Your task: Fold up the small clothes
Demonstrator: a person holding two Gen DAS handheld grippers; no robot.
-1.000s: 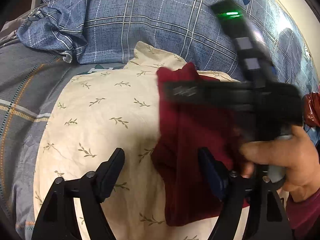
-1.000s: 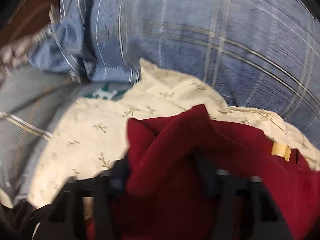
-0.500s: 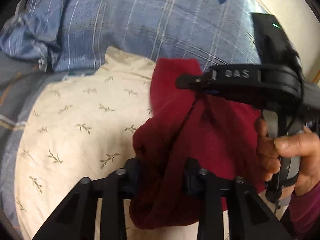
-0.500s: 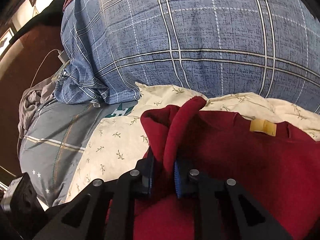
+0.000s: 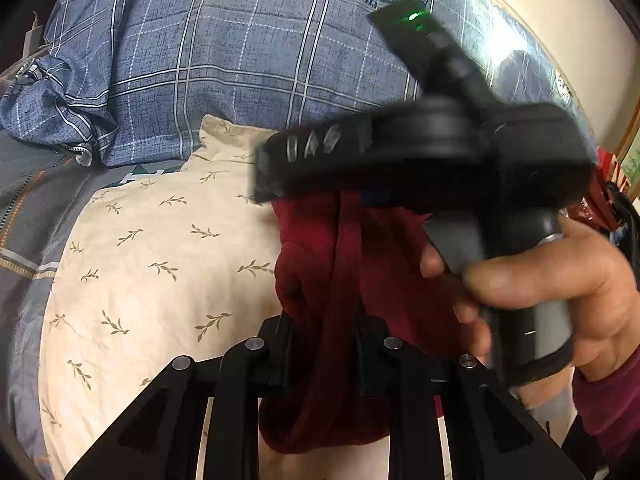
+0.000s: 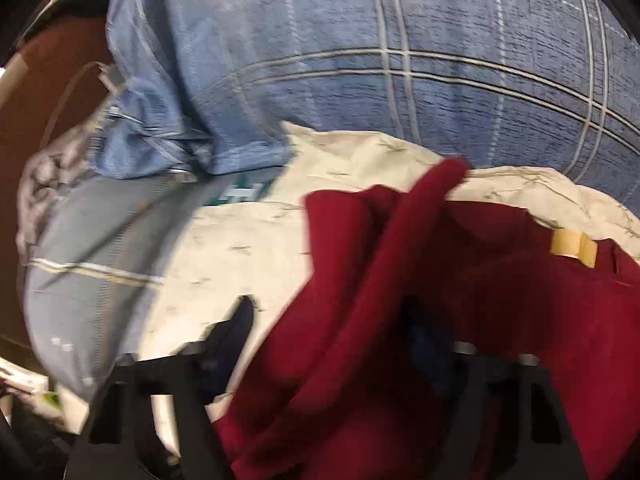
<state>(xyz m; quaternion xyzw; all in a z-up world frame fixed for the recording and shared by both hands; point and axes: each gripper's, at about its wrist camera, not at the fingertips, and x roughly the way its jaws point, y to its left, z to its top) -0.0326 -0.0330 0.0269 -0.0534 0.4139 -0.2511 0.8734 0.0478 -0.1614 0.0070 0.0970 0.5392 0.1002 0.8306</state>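
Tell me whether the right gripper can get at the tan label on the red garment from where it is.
Probably yes. The tan label lies uncovered on the red garment, ahead and to the right of the right gripper. Its jaws are opening with a fold of the garment between them, so that fold must drop first.

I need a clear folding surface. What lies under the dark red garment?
Under the dark red knit garment lies a cream pillow with a leaf print. The pillow's part beneath the cloth is covered, so anything there cannot be seen.
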